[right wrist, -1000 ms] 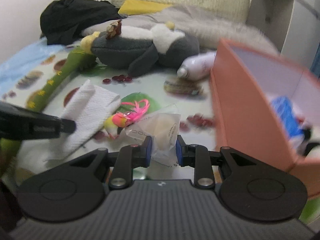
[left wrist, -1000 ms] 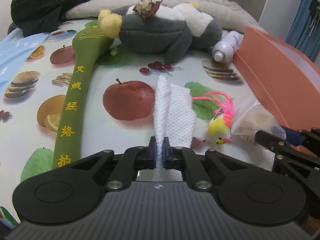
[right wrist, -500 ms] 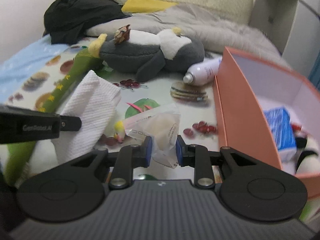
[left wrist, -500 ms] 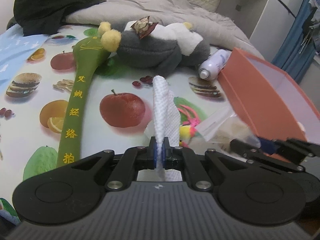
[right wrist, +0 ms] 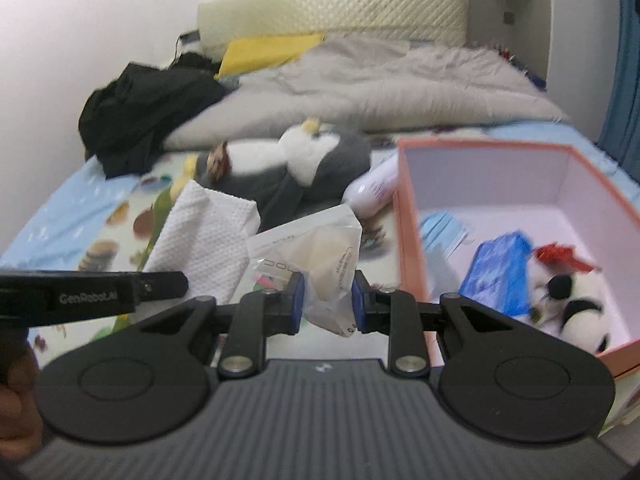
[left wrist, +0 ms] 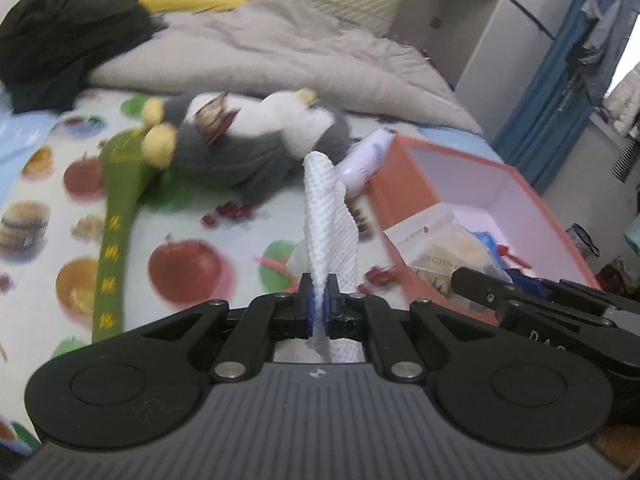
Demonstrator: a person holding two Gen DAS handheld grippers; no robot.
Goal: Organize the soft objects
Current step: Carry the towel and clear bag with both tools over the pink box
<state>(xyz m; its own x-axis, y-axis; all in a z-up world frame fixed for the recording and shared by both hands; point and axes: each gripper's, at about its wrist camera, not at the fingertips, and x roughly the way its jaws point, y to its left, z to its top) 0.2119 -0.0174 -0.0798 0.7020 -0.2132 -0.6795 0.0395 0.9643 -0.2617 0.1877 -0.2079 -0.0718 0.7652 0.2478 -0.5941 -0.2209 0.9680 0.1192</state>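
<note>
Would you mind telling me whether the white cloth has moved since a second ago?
Yes. The white cloth, pinched in the left gripper, has lifted off the fruit-print sheet toward the orange box.

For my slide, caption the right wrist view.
Right gripper shut on a clear plastic pouch beside the open orange box; left gripper holds a white cloth.

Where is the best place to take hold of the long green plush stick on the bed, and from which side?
Grip the green plush stick at the middle of its narrow shaft, coming from above with the tool's fingers across its width. It lies flat and thin there; its far end is tucked against the grey plush toy.
</note>
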